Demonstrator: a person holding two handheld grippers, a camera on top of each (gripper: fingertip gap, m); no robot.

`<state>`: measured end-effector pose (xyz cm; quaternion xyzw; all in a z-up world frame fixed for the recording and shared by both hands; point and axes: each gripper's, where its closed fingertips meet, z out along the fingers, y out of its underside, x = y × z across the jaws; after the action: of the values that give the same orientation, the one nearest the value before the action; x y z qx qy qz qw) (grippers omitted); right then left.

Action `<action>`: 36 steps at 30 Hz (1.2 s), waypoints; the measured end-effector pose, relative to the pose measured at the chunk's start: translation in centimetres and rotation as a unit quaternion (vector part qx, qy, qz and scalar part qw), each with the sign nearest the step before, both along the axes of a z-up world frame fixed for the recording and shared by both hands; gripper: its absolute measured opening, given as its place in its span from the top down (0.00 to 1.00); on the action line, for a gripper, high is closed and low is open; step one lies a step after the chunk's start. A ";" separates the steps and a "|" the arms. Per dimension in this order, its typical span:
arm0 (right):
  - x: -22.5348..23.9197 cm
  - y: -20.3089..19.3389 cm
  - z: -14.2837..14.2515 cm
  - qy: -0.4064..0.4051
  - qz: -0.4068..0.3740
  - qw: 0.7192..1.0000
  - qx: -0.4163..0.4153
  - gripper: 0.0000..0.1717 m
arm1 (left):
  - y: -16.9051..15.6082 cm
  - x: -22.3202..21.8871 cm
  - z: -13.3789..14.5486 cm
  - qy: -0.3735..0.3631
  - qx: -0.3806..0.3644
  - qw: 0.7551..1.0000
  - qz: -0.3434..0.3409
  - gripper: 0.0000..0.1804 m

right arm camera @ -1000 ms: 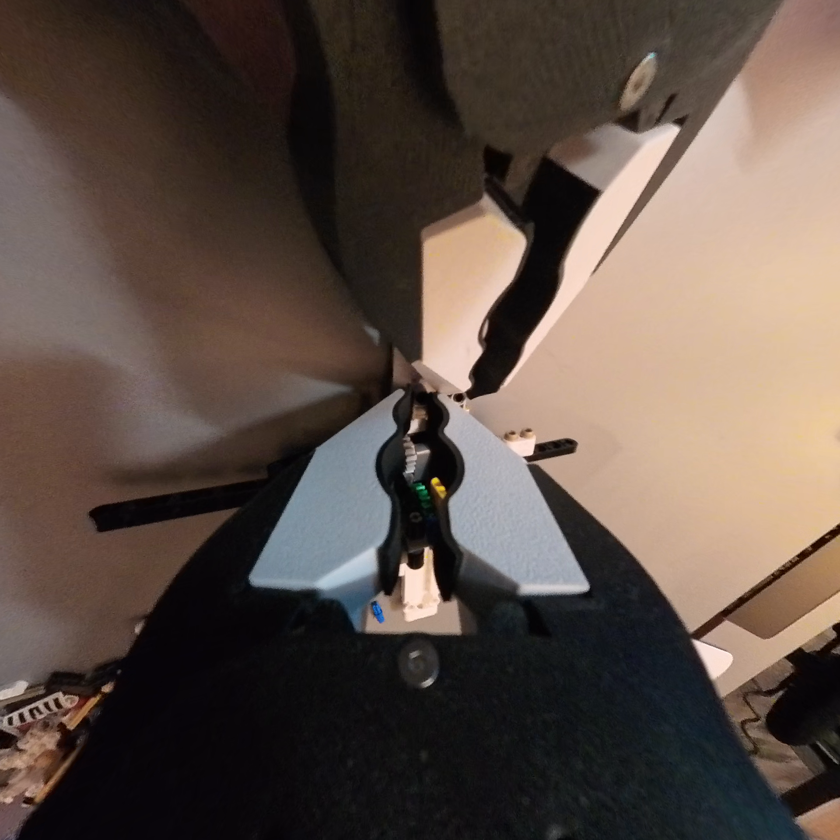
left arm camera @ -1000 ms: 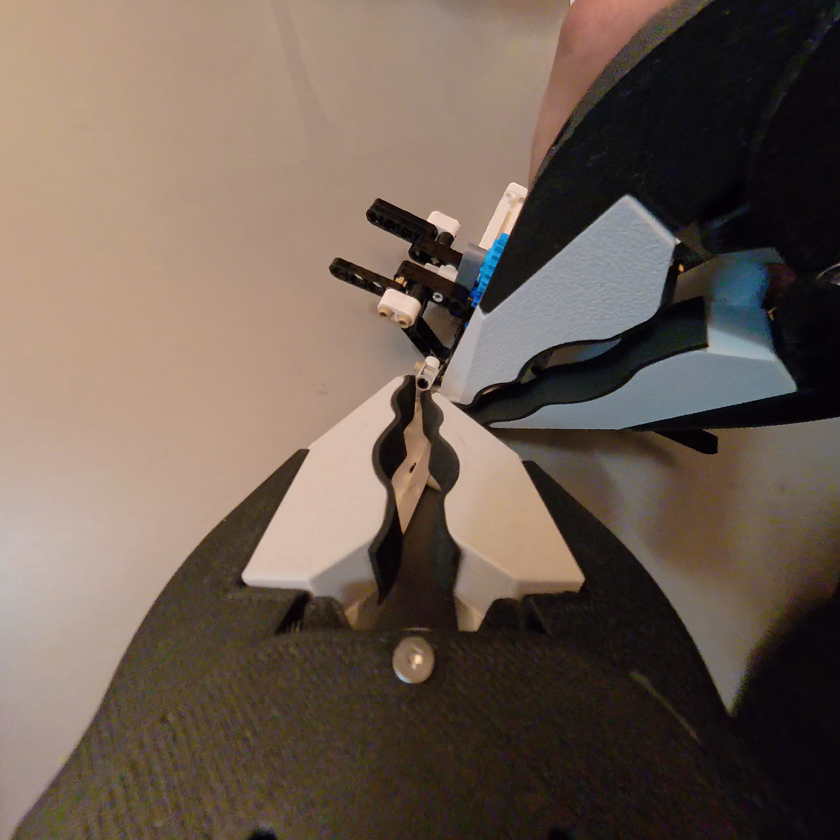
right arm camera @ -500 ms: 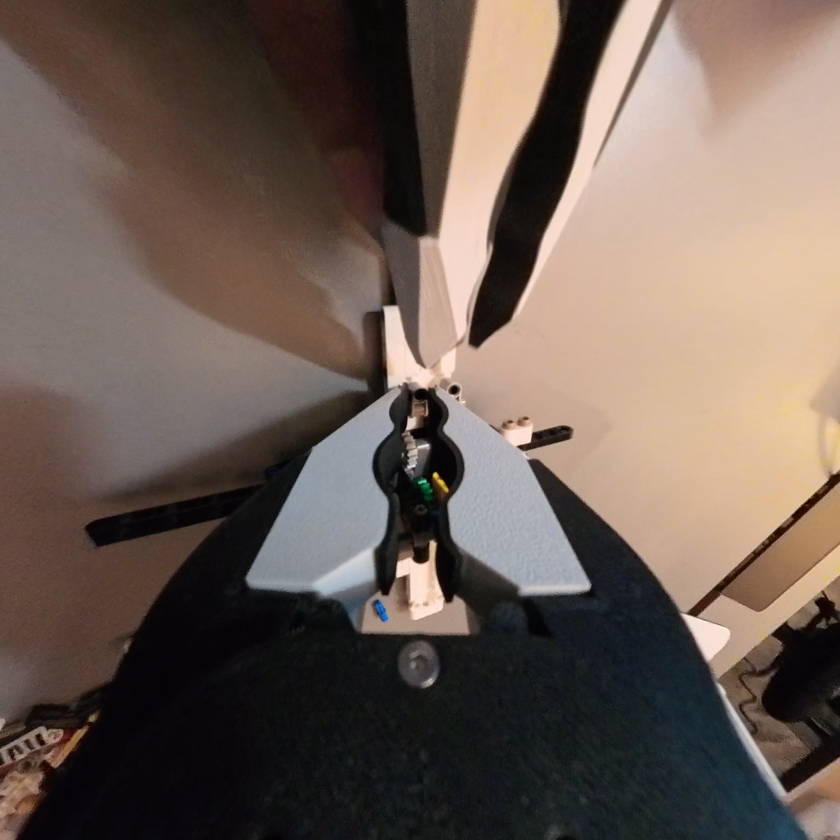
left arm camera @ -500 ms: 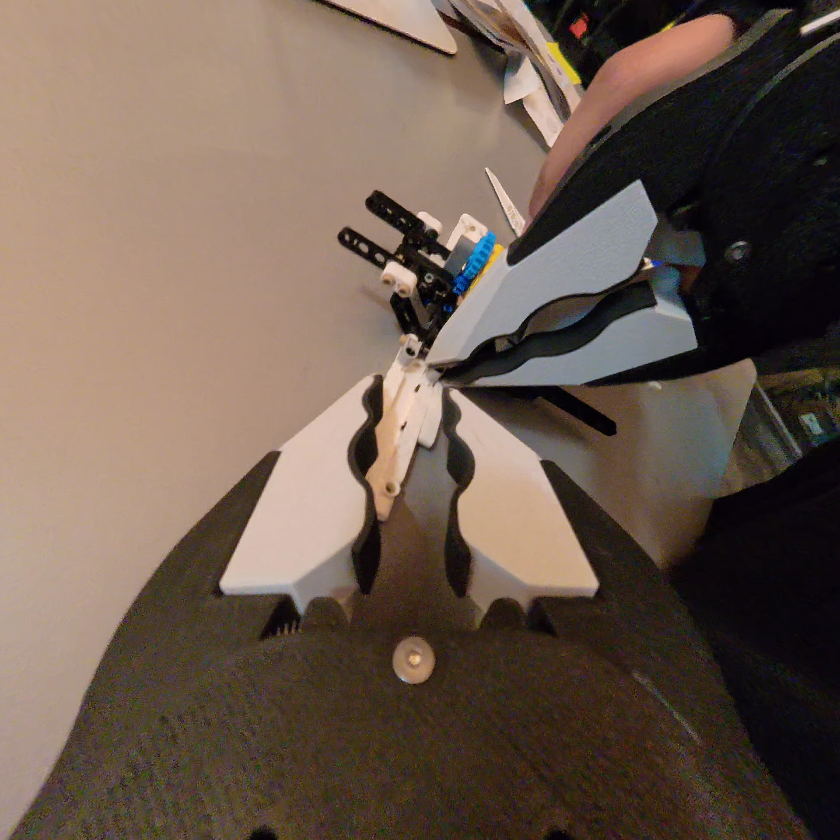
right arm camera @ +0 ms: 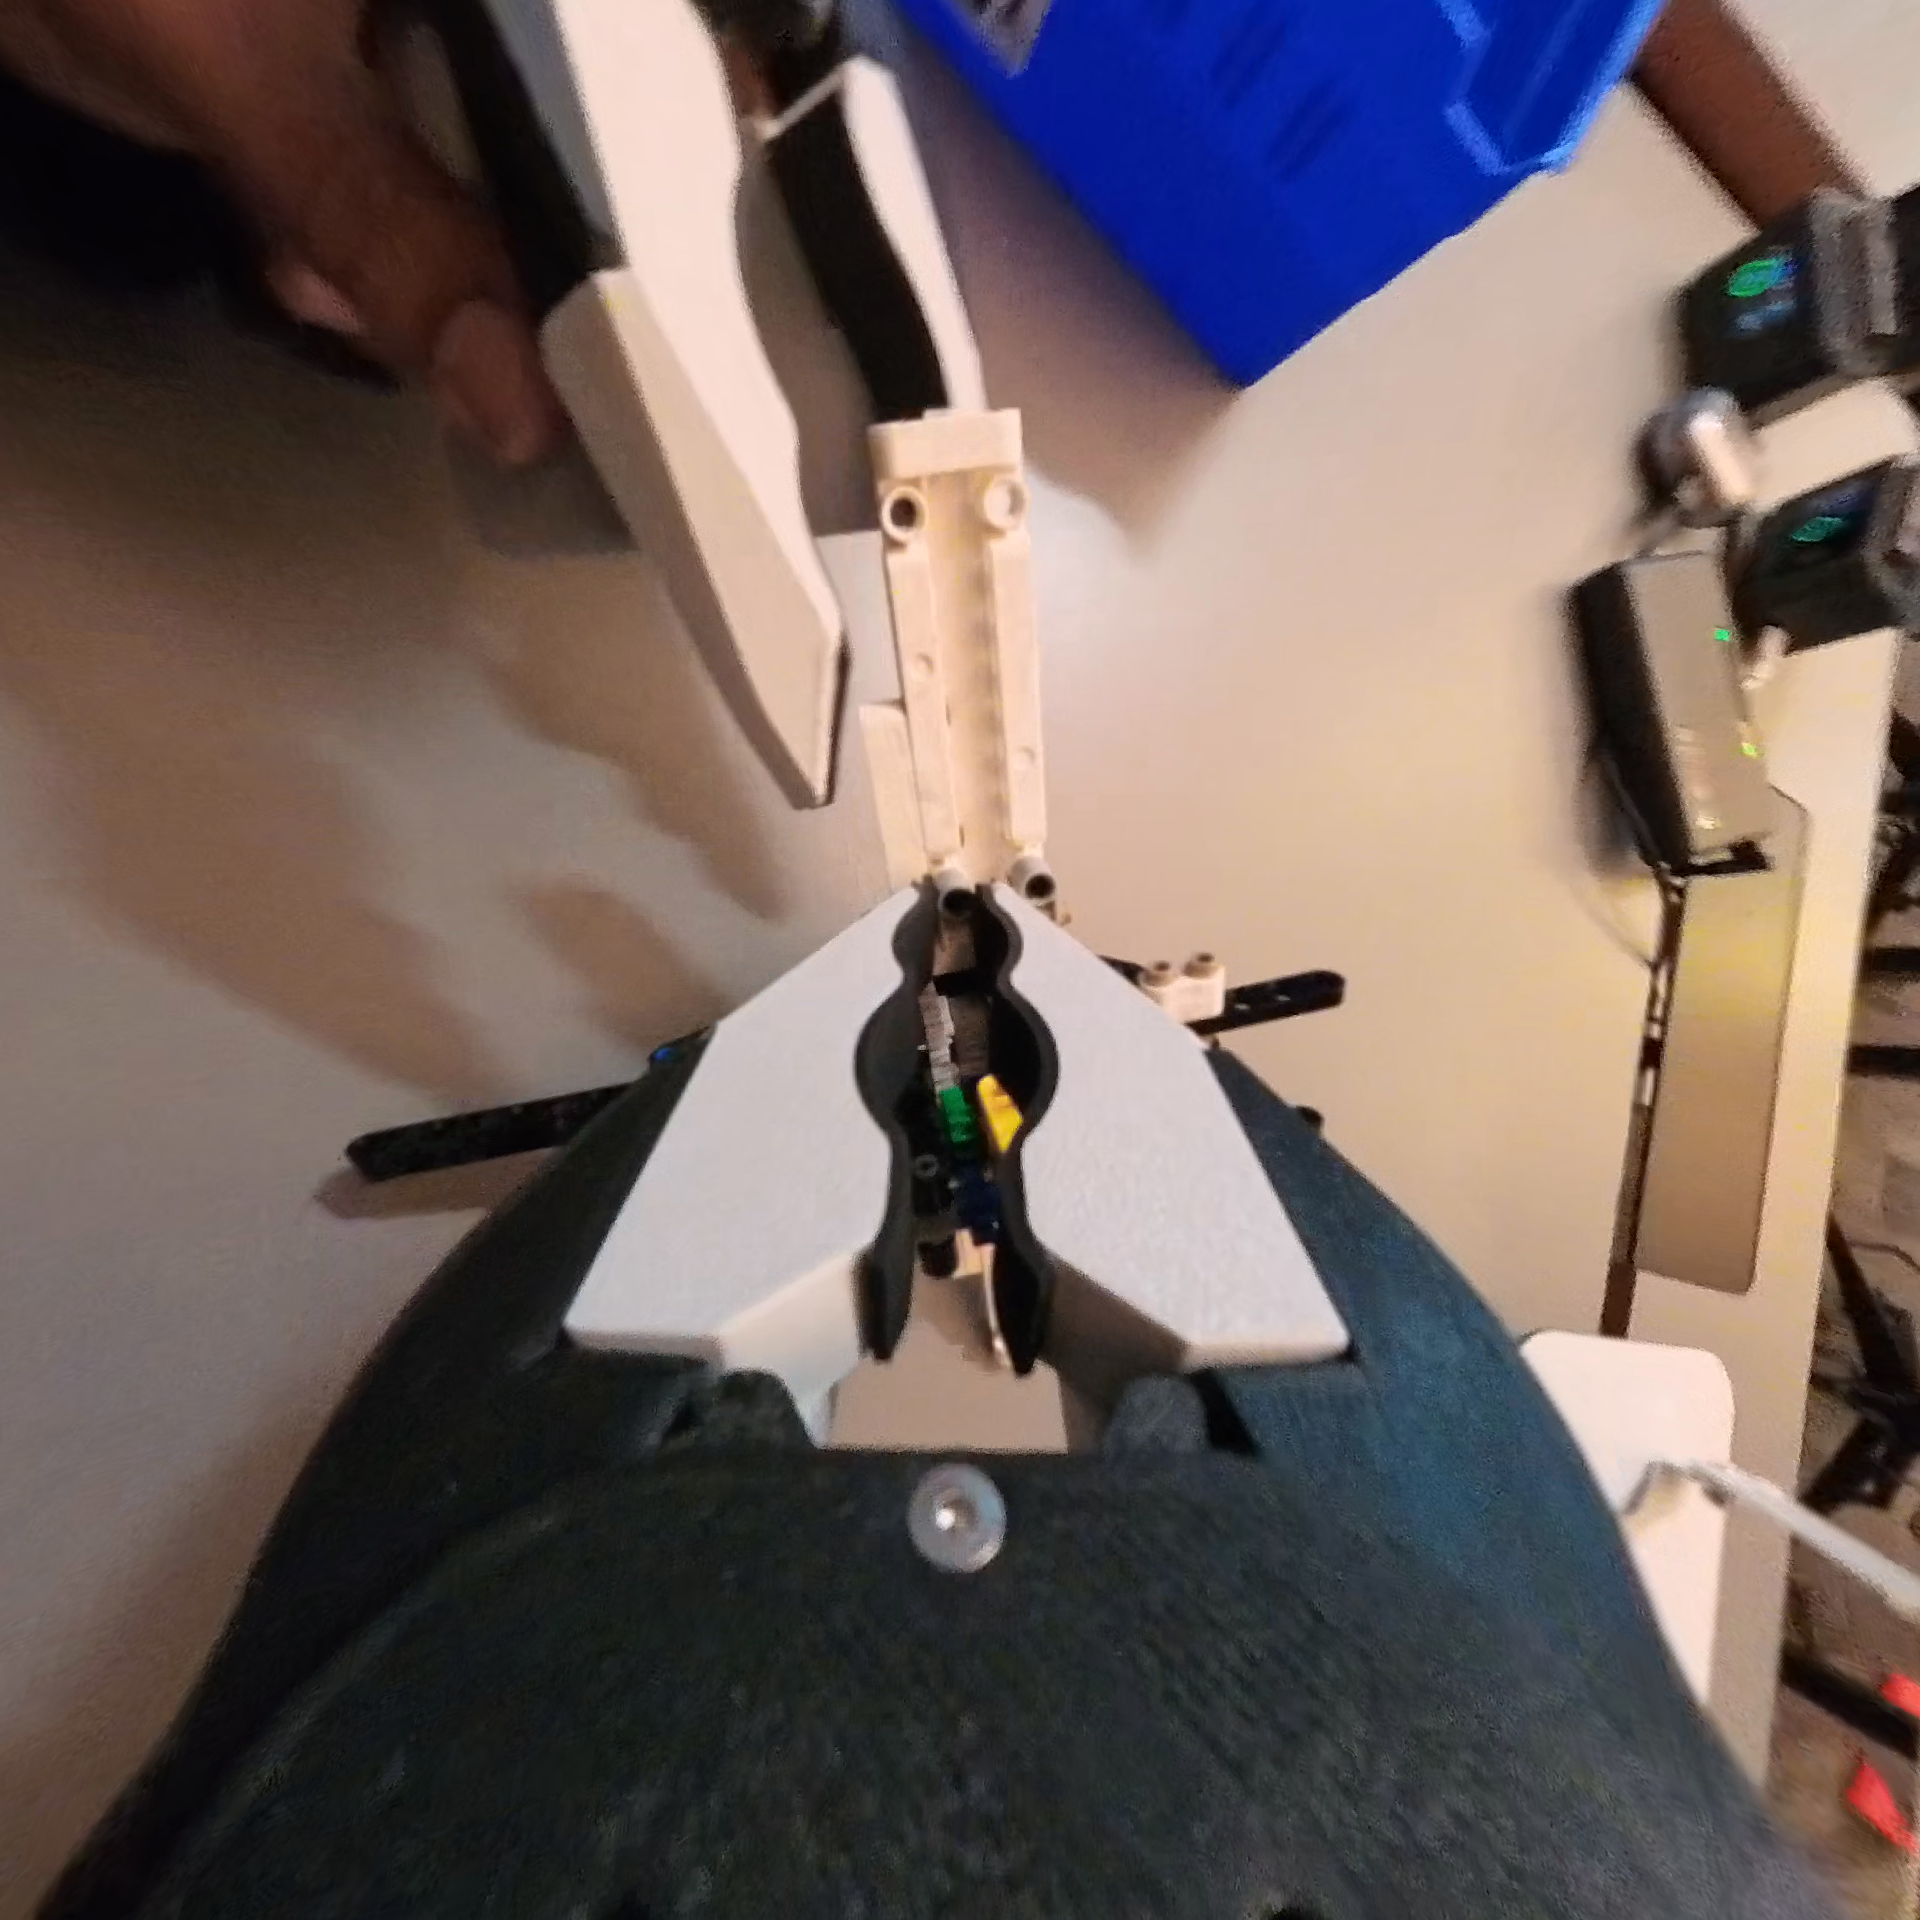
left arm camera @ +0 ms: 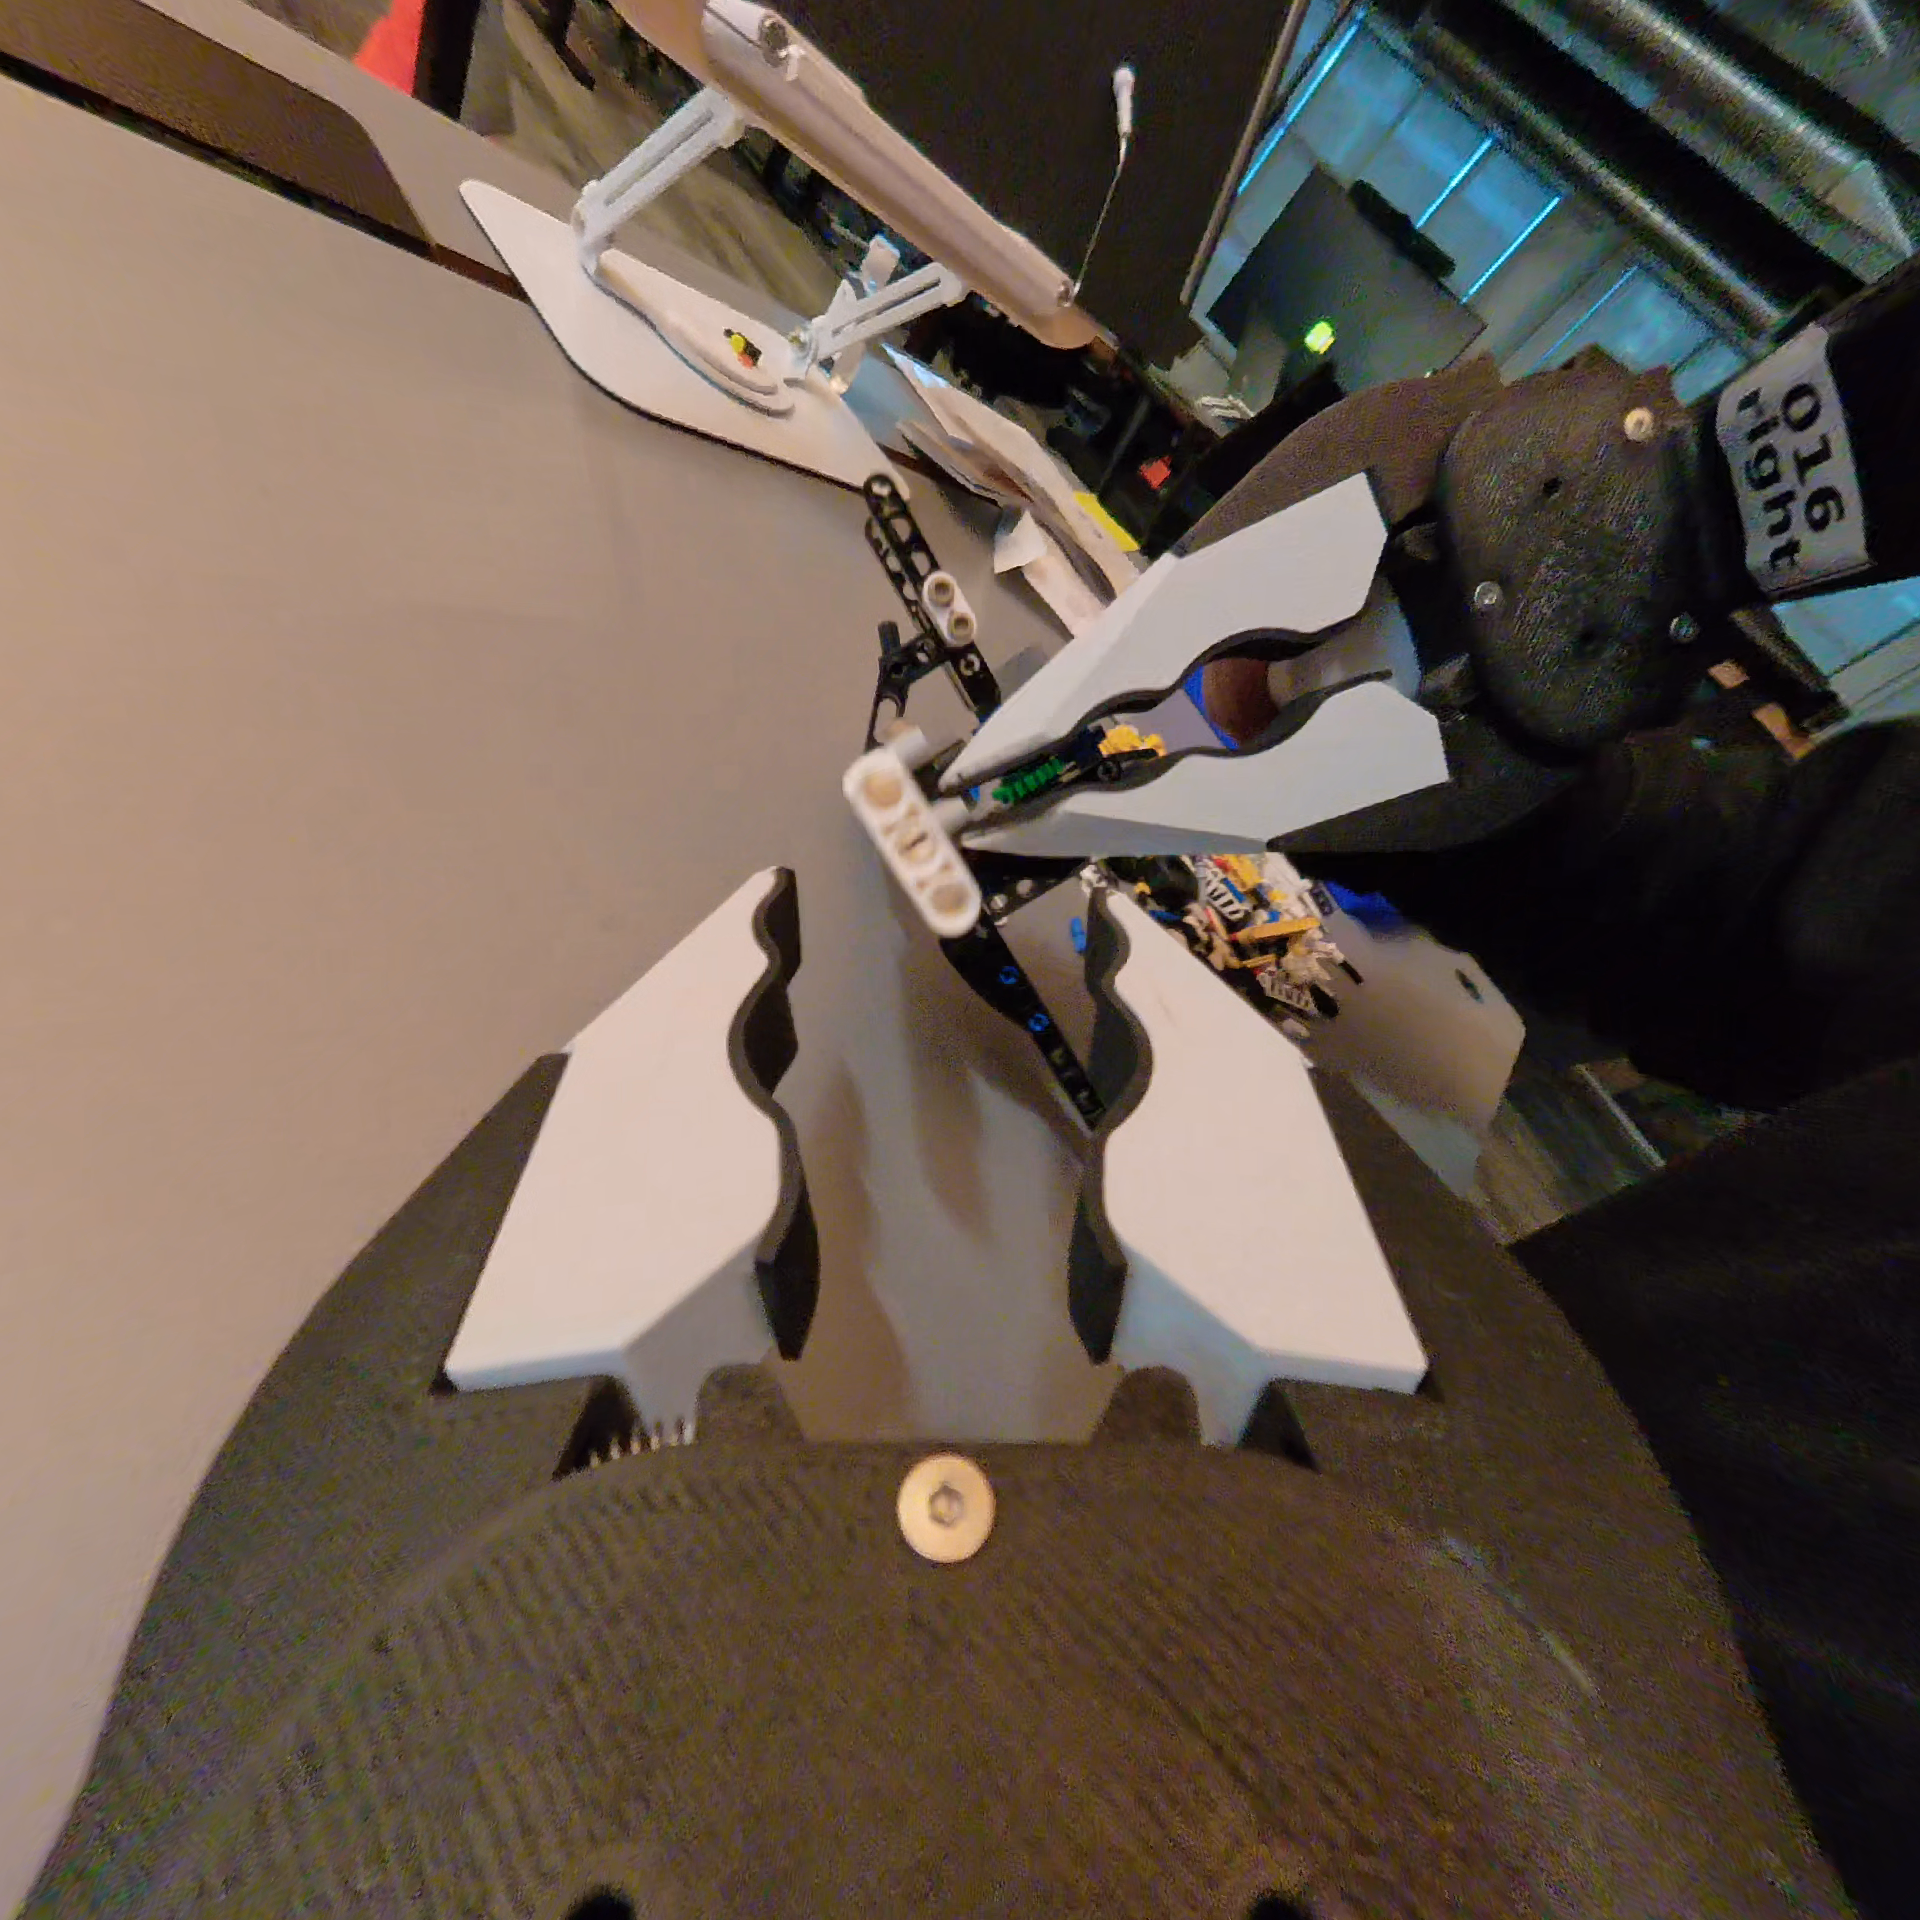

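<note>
While the left gripper [left arm camera: 940, 904] hangs over the grey table [left arm camera: 312, 727], its two white fingers [left arm camera: 665, 1122] stand wide apart with nothing between them but bare table. Nothing is pinched there.

At about one o'clock from it, close by, the right gripper [left arm camera: 951, 805] has its jaws squeezed on a toy brick model [left arm camera: 1060, 769]. The model is made of little plastic building pieces. Green, yellow and black bits are tucked between the two pads, and both pads press on them. A white beam with holes [left arm camera: 914, 842] sticks out past the fingertips. Black beams [left arm camera: 914, 582] with holes poke out at twelve o'clock, and another black beam [left arm camera: 1023, 997] with blue dots reaches down toward five o'clock, near the left gripper's right-hand finger.

From the right gripper's own camera, the same model [right arm camera: 961, 1101] sits clamped in the jaws, and a long white part [right arm camera: 961, 665] of it points straight up to twelve o'clock. The left gripper's fingers [right arm camera: 717, 499] come in from eleven o'clock, just beside that white part, one on each side of it. I cannot tell if they touch it. A person's hand [right arm camera: 395, 260] is behind them.

At one o'clock, far back, sits a blue bin [right arm camera: 1247, 156]. In the left gripper's view, a pile of loose toy bricks [left arm camera: 1247, 935] lies at three o'clock, and a flat white stand [left arm camera: 675, 353] rests at twelve o'clock.
</note>
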<state>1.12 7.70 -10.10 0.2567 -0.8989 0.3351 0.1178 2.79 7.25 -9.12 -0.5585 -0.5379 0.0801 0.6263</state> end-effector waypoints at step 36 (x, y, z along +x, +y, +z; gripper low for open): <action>2.0 1.7 2.7 0.057 -0.116 0.978 -0.165 0.97 | 2.7 0.7 1.6 0.077 -0.133 0.987 -0.036 0.95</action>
<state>3.08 9.38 -7.41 0.1465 -0.8468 0.4473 0.2477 3.47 9.98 -7.52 -0.6482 -0.4523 0.1715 0.5881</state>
